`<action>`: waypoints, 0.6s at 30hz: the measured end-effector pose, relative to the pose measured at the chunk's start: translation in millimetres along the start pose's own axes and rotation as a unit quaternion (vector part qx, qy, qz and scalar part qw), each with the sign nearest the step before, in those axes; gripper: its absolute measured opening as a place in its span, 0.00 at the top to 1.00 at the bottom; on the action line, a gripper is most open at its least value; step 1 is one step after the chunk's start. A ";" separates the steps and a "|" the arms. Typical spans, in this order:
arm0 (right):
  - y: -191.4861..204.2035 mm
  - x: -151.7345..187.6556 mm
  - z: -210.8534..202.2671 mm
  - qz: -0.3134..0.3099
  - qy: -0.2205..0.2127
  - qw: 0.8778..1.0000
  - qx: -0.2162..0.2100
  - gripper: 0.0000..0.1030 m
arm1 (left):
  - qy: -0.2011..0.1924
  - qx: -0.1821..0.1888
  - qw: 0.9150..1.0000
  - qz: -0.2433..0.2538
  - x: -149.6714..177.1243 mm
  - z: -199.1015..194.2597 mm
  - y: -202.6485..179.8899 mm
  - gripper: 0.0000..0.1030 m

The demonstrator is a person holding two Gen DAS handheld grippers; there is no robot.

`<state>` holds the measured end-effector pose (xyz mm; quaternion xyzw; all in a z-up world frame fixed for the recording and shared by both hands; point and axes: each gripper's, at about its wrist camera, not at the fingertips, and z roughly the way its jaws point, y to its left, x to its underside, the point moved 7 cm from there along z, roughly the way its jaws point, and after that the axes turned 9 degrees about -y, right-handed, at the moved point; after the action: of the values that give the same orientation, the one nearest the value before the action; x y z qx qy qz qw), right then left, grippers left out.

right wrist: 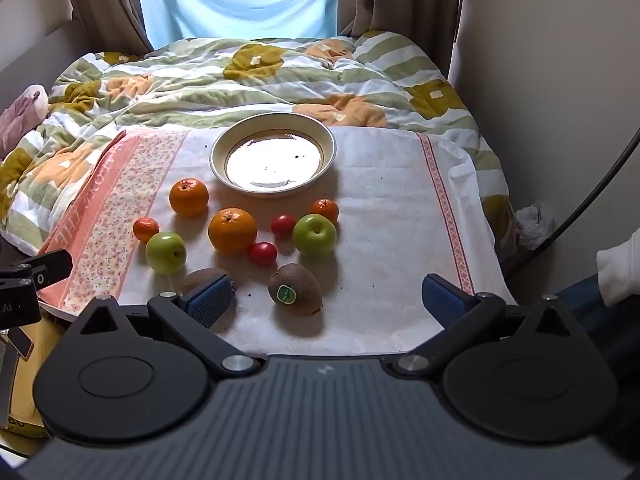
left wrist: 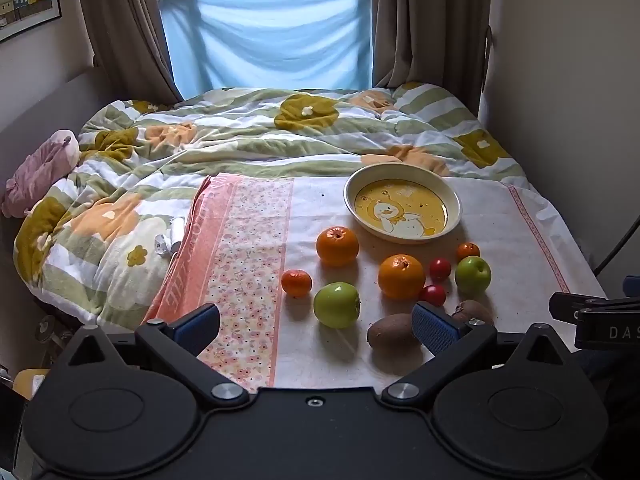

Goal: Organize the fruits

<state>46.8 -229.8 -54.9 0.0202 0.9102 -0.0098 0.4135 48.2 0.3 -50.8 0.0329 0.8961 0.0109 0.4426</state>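
Observation:
Fruit lies on a white and pink cloth [left wrist: 248, 264] [right wrist: 392, 200] in front of an empty cream and yellow bowl [left wrist: 402, 202] [right wrist: 273, 153]. There are two oranges [left wrist: 337, 245] [right wrist: 232, 230], two mandarins [left wrist: 296, 282] [right wrist: 325, 209], two green apples [left wrist: 336, 305] [right wrist: 315, 234], two red tomatoes [left wrist: 440, 268] [right wrist: 263, 253] and two kiwis [left wrist: 390, 331] [right wrist: 295, 289]. My left gripper [left wrist: 316, 326] is open and empty, near the front apple and kiwi. My right gripper [right wrist: 326, 298] is open and empty, with the stickered kiwi between its fingers' line.
The cloth lies on a bed with a flowered quilt [left wrist: 248, 136]. A pink plush [left wrist: 40, 168] lies at the left. Walls stand close at right [right wrist: 560, 80], with a black cable [right wrist: 592, 192]. Curtains and a window are behind.

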 end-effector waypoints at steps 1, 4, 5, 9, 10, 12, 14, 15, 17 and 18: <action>-0.3 -0.3 0.0 0.000 0.000 1.000 0.000 0.00 | 0.000 0.003 1.000 -0.001 -0.1 0.2 0.0 0.00; -1.0 -1.0 0.3 0.000 0.000 1.000 0.002 0.00 | -0.008 0.002 1.000 -0.002 -0.8 -0.5 1.2 0.00; -1.1 -1.4 0.0 0.000 -0.001 1.000 0.002 0.00 | -0.008 0.001 1.000 -0.001 -0.7 -0.6 1.7 0.00; -1.8 -2.5 -0.2 0.000 -0.003 1.000 0.001 0.00 | -0.008 0.000 1.000 0.001 0.6 -0.7 0.2 0.00; -2.0 -2.7 -0.4 0.001 -0.004 1.000 0.000 0.00 | -0.009 0.000 1.000 0.002 1.6 -1.1 0.7 0.00; -1.6 -3.2 0.3 0.001 -0.004 1.000 -0.001 0.00 | -0.010 -0.002 1.000 0.004 0.6 1.5 -1.2 0.00; -1.1 -3.7 1.0 0.001 -0.004 1.000 -0.001 0.00 | -0.008 -0.002 1.000 0.004 -1.1 1.9 -1.8 0.00; -1.0 -4.1 1.3 0.002 -0.005 1.000 -0.001 0.00 | -0.008 -0.001 1.000 0.004 -1.0 1.5 -1.5 0.00; -0.6 -4.7 1.9 0.002 -0.005 1.000 -0.002 0.00 | -0.007 -0.001 1.000 0.003 -2.3 2.3 -2.9 0.00; -0.4 -4.9 2.3 0.002 -0.005 1.000 -0.002 0.00 | -0.007 -0.001 1.000 0.000 -3.5 1.5 -0.9 0.00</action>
<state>51.7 -230.4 -52.7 0.0209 0.9081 -0.0077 0.4181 51.5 -0.9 -49.0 0.0331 0.8930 0.0114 0.4487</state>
